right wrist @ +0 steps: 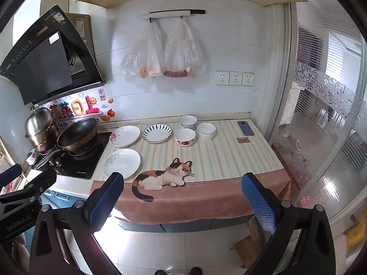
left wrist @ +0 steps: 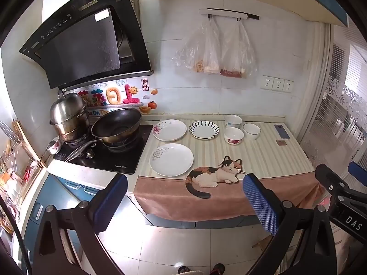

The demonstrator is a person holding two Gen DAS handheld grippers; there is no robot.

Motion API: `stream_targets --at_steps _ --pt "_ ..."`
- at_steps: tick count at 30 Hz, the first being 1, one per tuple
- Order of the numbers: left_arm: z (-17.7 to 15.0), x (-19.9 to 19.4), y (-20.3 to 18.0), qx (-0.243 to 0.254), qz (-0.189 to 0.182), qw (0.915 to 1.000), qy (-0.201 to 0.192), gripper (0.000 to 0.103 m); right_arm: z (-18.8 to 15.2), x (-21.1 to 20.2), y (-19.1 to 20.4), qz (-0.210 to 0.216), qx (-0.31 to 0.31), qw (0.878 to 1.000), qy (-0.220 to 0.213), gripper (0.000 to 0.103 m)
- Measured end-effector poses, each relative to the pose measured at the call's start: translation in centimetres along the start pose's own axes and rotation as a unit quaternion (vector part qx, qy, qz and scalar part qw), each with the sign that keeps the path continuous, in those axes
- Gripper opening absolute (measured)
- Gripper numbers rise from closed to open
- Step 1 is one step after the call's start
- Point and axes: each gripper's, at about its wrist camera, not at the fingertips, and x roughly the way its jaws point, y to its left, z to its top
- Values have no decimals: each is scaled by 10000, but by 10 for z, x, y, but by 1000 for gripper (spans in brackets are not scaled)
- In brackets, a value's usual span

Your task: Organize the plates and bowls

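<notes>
On the striped counter mat [left wrist: 263, 155] lie three plates: a near white plate [left wrist: 171, 159] [right wrist: 121, 163], a floral plate [left wrist: 169, 130] [right wrist: 125, 135] behind it, and a blue-striped plate [left wrist: 204, 129] [right wrist: 157, 133]. Three bowls stand to the right: a rose bowl [left wrist: 233, 135] [right wrist: 185, 137], a white bowl [left wrist: 251, 131] [right wrist: 206, 130], and a bowl [left wrist: 233, 121] [right wrist: 187, 122] behind them. My left gripper [left wrist: 185, 200] and right gripper [right wrist: 183, 200] are both open and empty, held in front of the counter edge, away from the dishes.
A stove [left wrist: 103, 153] with a wok [left wrist: 117, 125] and a steel steamer pot [left wrist: 68, 116] is at the left. A phone [left wrist: 282, 131] and a small card [left wrist: 281, 142] lie at the far right. Plastic bags [left wrist: 215, 50] hang on the wall. A glass partition [right wrist: 321, 114] bounds the right.
</notes>
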Motion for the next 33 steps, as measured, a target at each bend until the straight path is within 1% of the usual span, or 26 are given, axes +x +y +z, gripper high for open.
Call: stream_targets --at_steps 6,7,12,17,20,33 --pt "-1 0 0 0 -9 10000 4 103 1 1 -5 40 54 10000 23 103" --pt "5 0 2 -3 0 10000 -24 103 1 1 -5 38 47 10000 21 103" --pt "9 -1 6 -3 -15 10000 -7 103 3 -1 -16 52 123 9999 -6 103" --pt "10 -5 -1 9 -3 10000 -26 103 0 -2 -18 72 125 9999 -29 103" --pt "11 -8 -4 -3 -1 10000 -48 103 3 -1 -10 48 126 9999 -15 103" --pt "7 -6 -3 -16 -16 10000 -52 103 7 -5 -7 53 103 9999 -39 103"
